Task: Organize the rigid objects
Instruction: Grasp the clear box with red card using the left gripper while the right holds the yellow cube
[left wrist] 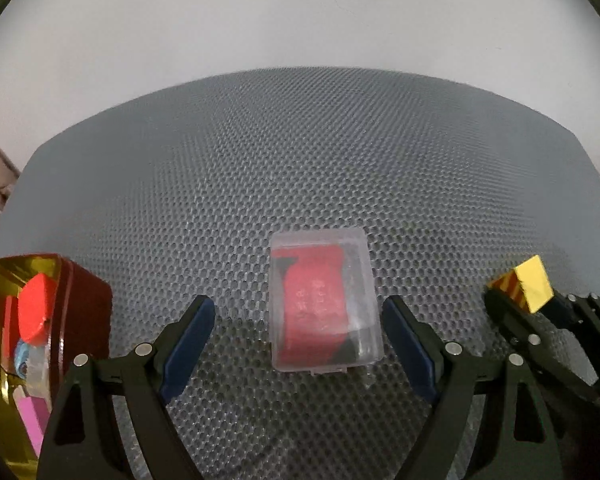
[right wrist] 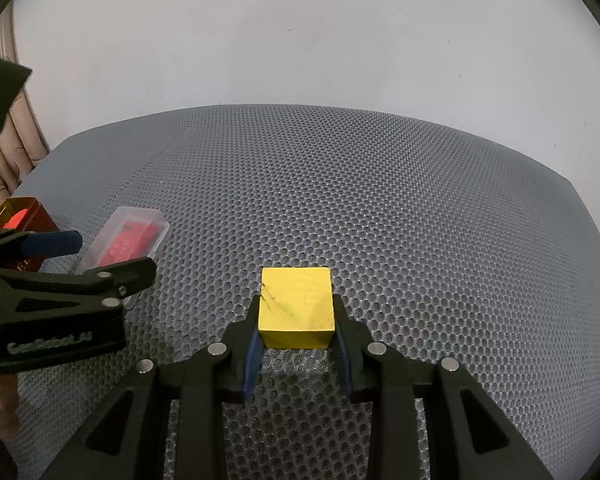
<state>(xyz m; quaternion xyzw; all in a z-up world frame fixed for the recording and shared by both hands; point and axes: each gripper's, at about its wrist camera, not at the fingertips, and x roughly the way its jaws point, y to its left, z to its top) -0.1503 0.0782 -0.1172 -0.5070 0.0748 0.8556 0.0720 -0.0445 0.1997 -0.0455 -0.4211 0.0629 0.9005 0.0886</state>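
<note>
A clear plastic case with a red card inside (left wrist: 325,300) lies flat on the grey honeycomb mat (left wrist: 300,160), between my left gripper's (left wrist: 298,312) spread fingers; the gripper is open. My right gripper (right wrist: 296,312) is shut on a yellow block (right wrist: 296,306), held just above the mat. In the left wrist view the block (left wrist: 526,284) shows a red-striped side, at the far right in the right gripper (left wrist: 532,304). The case (right wrist: 128,240) and left gripper (right wrist: 112,256) show at the left in the right wrist view.
A red-and-gold box (left wrist: 24,344) holding a red block, a pink piece and other small items stands at the left edge of the mat; it also shows in the right wrist view (right wrist: 24,216). A pale wall rises behind the mat. Curtain folds (right wrist: 16,136) hang at the left.
</note>
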